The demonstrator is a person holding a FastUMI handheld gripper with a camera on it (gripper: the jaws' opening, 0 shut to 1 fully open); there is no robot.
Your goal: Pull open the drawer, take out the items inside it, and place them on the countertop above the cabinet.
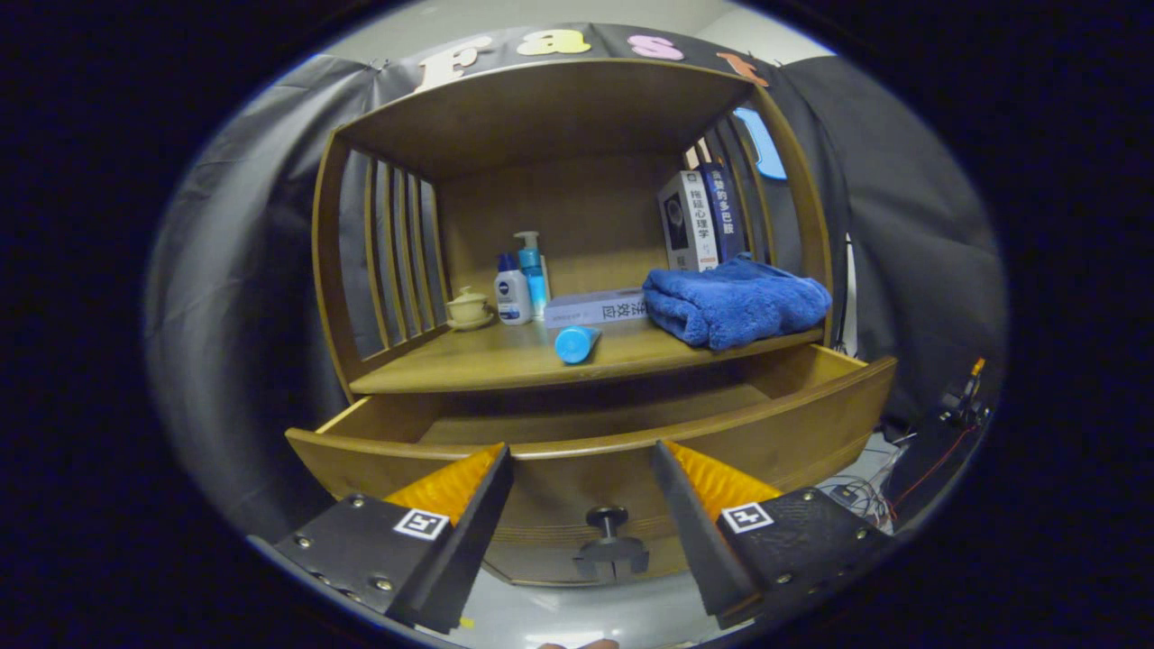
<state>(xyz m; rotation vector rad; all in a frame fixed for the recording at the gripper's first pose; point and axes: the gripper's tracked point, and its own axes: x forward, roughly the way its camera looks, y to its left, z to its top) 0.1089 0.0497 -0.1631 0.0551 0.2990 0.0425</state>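
Hand-held gripper gaped empty astride black drawer knob; stiff wooden drawer stood open, probably heavy, knob the hold.

The pulled-out drawer gapes free under the countertop (crowded by towel and tube).
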